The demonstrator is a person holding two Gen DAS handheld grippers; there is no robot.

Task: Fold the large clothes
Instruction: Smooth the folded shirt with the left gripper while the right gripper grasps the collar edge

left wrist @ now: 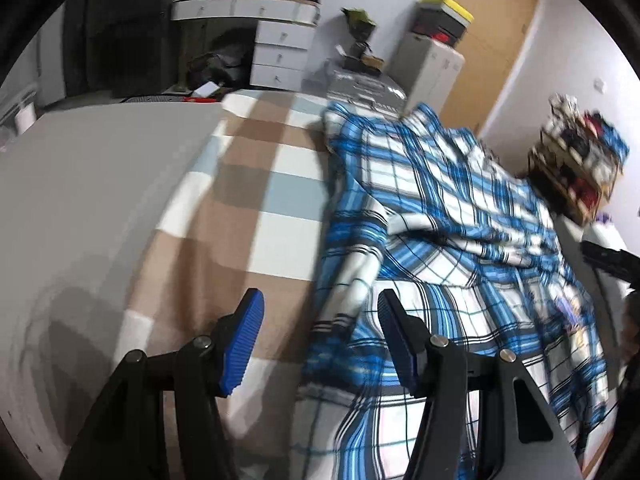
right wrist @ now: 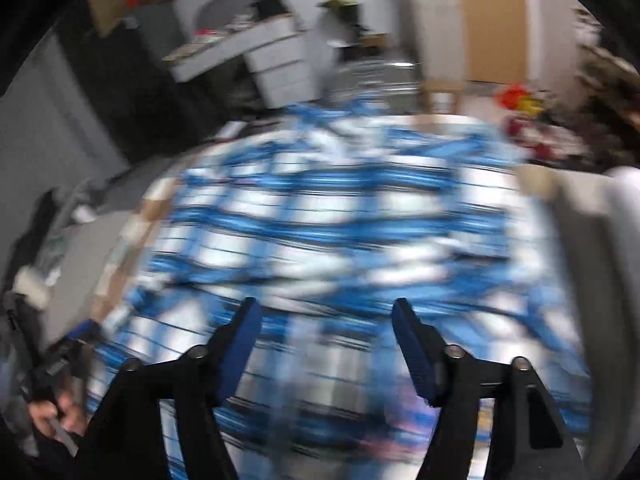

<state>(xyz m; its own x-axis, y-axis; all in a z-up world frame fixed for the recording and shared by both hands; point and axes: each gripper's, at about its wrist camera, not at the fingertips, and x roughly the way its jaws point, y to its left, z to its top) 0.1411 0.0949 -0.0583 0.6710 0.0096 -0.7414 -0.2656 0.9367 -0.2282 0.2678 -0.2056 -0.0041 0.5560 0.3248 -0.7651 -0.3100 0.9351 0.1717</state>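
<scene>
Your blue plaid shirt (left wrist: 448, 216) lies rumpled across the bed, on the checked bedcover (left wrist: 256, 200) of tan, white and pale blue squares. Only your left wrist view shows it sharply: folds bunched through the middle, its near edge running under the fingers. Your left hand-held gripper (left wrist: 320, 340) hangs over that edge with jaws apart, nothing clamped; one blue pad (left wrist: 394, 340) is above the cloth, the other above bare bedcover. Your right wrist view is smeared, yet it shows the shirt (right wrist: 340, 232) filling the frame, the right hand-held gripper (right wrist: 326, 344) spread wide and empty, and your hand (right wrist: 56, 412) at lower left. Behind stand white drawers (left wrist: 280, 52) and a wooden door (left wrist: 492, 36).
</scene>
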